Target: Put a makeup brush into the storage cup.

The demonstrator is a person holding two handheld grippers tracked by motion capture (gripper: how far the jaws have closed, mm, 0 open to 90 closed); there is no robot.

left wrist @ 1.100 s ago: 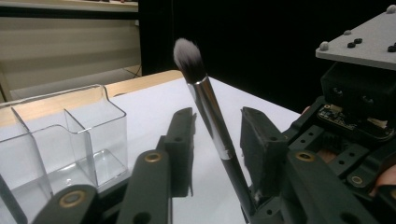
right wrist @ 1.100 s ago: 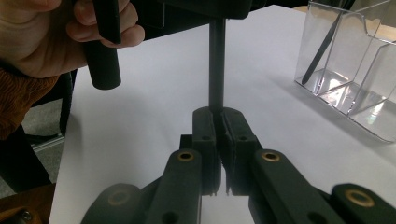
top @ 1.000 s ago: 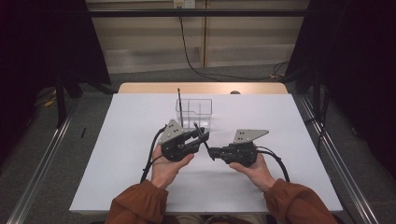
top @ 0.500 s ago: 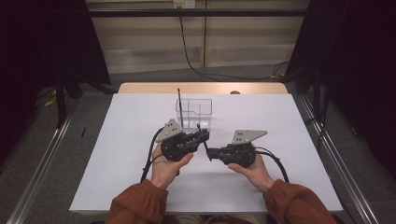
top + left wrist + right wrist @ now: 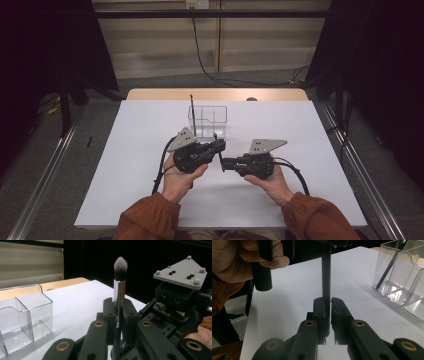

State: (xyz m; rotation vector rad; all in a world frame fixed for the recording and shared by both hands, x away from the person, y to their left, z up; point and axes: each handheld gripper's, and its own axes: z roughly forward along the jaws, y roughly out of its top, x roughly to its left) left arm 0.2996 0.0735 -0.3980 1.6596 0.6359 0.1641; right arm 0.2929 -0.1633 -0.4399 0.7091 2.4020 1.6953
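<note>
A makeup brush (image 5: 119, 290) with a silver ferrule and grey-white bristles stands upright between the two grippers. My left gripper (image 5: 118, 312) (image 5: 220, 145) is shut on its black handle just below the ferrule. The lower handle (image 5: 326, 272) runs down between the pads of my right gripper (image 5: 327, 312) (image 5: 226, 164). That gripper's jaws have just been opening; a thin gap shows beside the handle. The two grippers meet tip to tip at the middle of the table. A clear plastic organiser (image 5: 207, 120) (image 5: 25, 315) (image 5: 402, 277) stands just behind them.
A thin black stick (image 5: 191, 112) (image 5: 389, 265) leans in the organiser's left compartment. The white table sheet (image 5: 140, 150) spreads to both sides. A bare wooden strip (image 5: 150, 94) runs along the far edge. Metal rails (image 5: 45, 175) flank the table.
Both hands keep their places. The left gripper's jaws look slightly closer together around the brush than a second ago.
</note>
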